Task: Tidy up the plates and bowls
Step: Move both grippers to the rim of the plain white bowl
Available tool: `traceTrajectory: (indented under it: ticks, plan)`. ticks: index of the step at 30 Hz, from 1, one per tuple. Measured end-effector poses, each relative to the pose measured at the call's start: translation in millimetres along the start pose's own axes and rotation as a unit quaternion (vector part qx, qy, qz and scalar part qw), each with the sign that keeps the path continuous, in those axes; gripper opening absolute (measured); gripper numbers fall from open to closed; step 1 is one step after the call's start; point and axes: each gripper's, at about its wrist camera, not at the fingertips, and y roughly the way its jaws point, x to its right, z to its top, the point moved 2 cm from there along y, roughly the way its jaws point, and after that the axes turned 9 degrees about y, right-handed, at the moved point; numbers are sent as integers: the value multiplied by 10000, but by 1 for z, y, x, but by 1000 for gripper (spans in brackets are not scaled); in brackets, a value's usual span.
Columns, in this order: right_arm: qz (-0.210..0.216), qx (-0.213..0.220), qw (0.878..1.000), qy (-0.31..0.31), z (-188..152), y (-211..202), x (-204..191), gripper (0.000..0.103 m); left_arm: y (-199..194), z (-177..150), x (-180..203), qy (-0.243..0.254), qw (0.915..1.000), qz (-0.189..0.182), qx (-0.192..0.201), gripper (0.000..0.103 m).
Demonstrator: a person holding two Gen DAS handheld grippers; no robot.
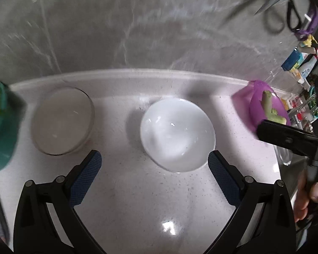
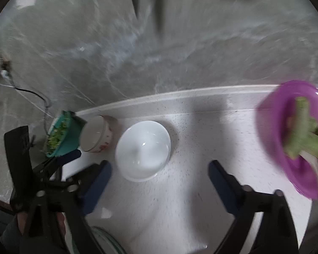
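A white bowl (image 1: pixel 177 134) sits on the white speckled counter (image 1: pixel 137 190), just ahead of my open, empty left gripper (image 1: pixel 154 158). A second bowl (image 1: pixel 62 120) with a pale inside stands to its left. A teal bowl of chopped greens (image 1: pixel 1 127) is at the far left. A purple bowl with green stalks (image 1: pixel 267 105) is at the right. In the right wrist view the white bowl (image 2: pixel 143 150) lies ahead-left of my open, empty right gripper (image 2: pixel 160 169); the purple bowl (image 2: pixel 292 139) is at the right.
A grey marbled wall (image 1: pixel 137 31) backs the counter. Scissors (image 1: pixel 290 10) hang on it at the upper right, above bottles and clutter (image 1: pixel 298 61). The other gripper (image 2: pixel 42 169) shows at the left of the right wrist view, near the teal bowl (image 2: pixel 61 133) and the patterned bowl (image 2: pixel 97 134).
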Motion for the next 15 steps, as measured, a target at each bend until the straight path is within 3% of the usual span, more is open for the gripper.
traceTrajectory:
  ticks: [2, 8, 11, 13, 15]
  plan:
    - [29, -194, 9998, 83, 4, 23, 5, 77, 16, 0, 0, 19, 9999, -73, -86, 101]
    - [-192, -471, 9985, 184, 7, 66, 17, 72, 54, -1, -14, -108, 9995, -4, -302, 100]
    - [-208, -569, 9978, 274, 12, 82, 24, 72, 71, 2, -19, -179, 9990, -29, -400, 87]
    - [-195, -634, 9973, 303, 15, 89, 27, 72, 80, 3, -21, -203, 9987, 4, -477, 72]
    - [-180, -716, 9969, 280, 15, 97, 27, 72, 85, 3, -23, -260, 9982, -7, -535, 70]
